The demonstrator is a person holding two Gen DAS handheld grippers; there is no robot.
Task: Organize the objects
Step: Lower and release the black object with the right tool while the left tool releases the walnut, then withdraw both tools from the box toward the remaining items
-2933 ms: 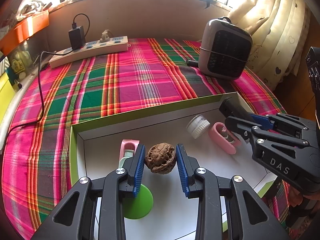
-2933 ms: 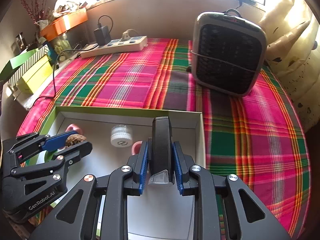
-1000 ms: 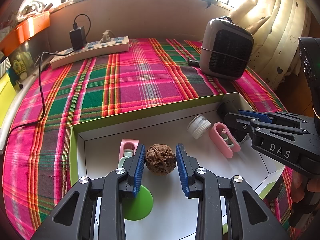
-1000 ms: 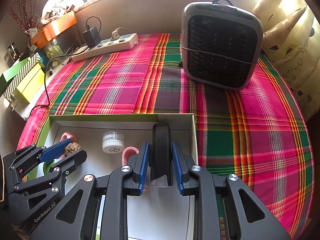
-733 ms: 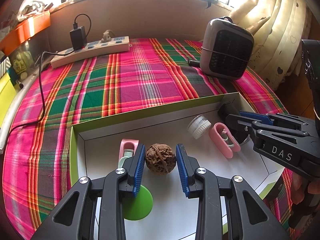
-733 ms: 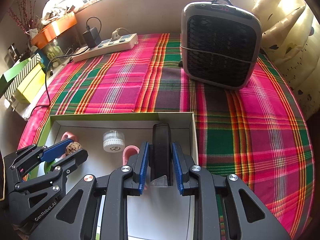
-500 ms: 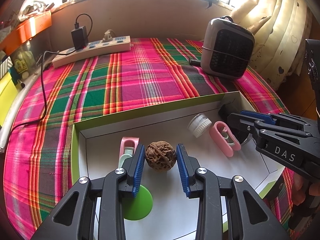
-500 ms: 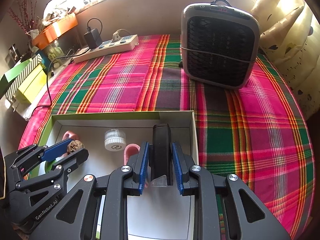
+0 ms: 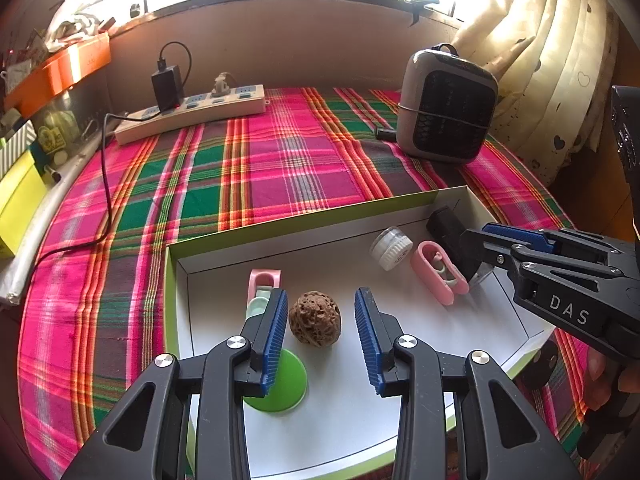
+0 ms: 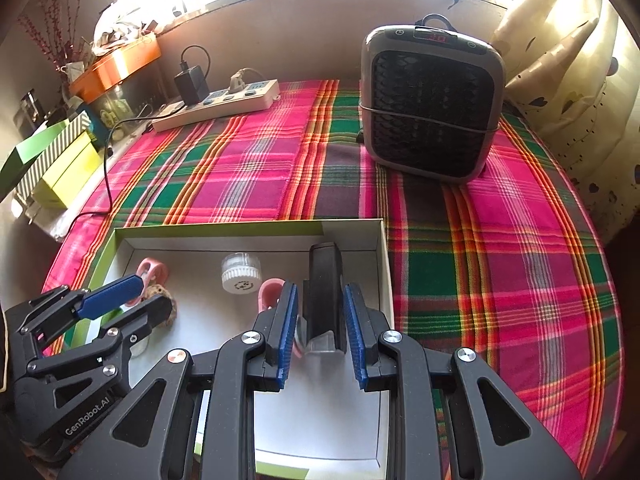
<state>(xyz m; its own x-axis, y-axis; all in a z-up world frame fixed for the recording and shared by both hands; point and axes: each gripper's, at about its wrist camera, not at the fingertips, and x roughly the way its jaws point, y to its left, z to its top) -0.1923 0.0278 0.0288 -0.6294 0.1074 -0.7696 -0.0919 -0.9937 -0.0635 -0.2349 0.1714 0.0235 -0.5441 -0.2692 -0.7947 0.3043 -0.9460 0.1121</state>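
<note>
A white tray with a green rim lies on the plaid cloth. My left gripper is open; a brown walnut rests on the tray floor between its pads, touching neither. My right gripper is open around a black object with a clear base that stands in the tray's right corner; small gaps show on both sides. Also in the tray lie a white jar, a pink clip, a pink and mint clip and a green disc.
A grey heater stands at the back right. A white power strip with a black charger and cable lies at the back left. Yellow and green boxes sit past the left edge. A curtain hangs on the right.
Both grippers have opened: the left has let go of the walnut, the right has let go of the black object. Both objects now rest in the tray.
</note>
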